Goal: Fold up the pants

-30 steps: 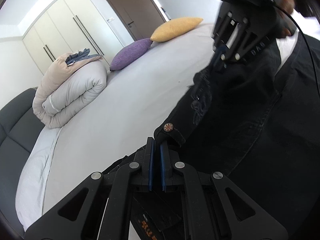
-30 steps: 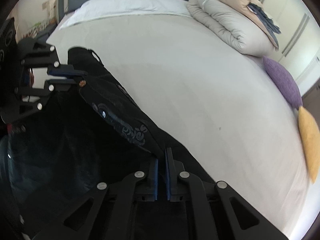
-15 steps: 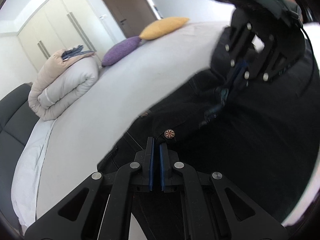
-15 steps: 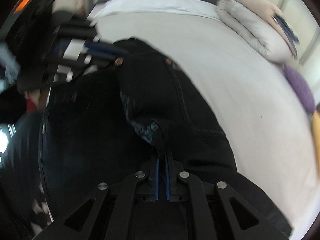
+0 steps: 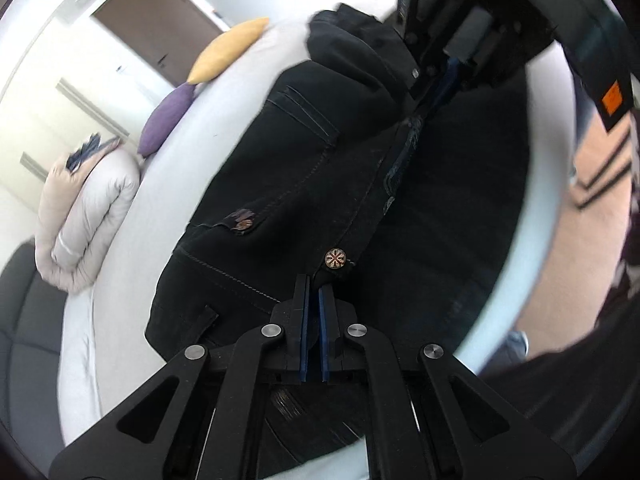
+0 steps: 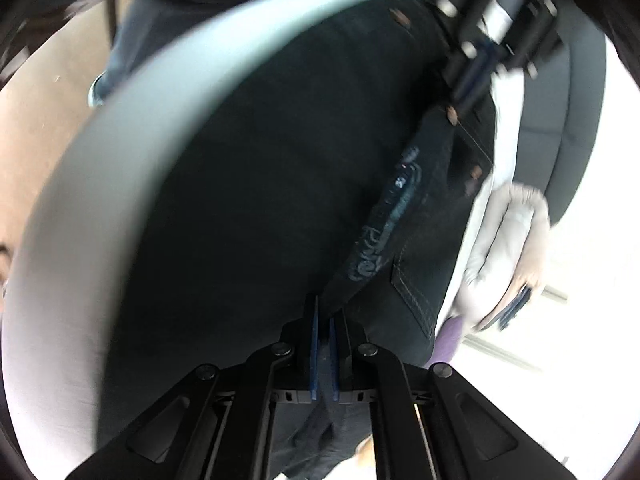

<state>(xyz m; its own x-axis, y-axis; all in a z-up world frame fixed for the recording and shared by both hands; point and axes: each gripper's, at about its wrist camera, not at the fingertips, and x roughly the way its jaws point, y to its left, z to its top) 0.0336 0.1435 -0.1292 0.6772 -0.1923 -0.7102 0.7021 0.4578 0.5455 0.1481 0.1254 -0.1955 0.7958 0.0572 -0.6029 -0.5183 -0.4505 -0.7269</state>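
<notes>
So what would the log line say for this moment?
left gripper: shut on pants | right gripper: shut on pants | pants over bed

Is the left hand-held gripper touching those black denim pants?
Touching. The left wrist view shows the left hand-held gripper pinching the black denim pants beside the metal button.

Right gripper (image 6: 323, 312) clamping black pants (image 6: 248, 200)

Bare bed (image 5: 120, 280) sheet is lying open left of the pants (image 5: 320, 180); the rolled duvet (image 5: 84, 216) and two cushions (image 5: 192, 96) are blocking its far edge
</notes>
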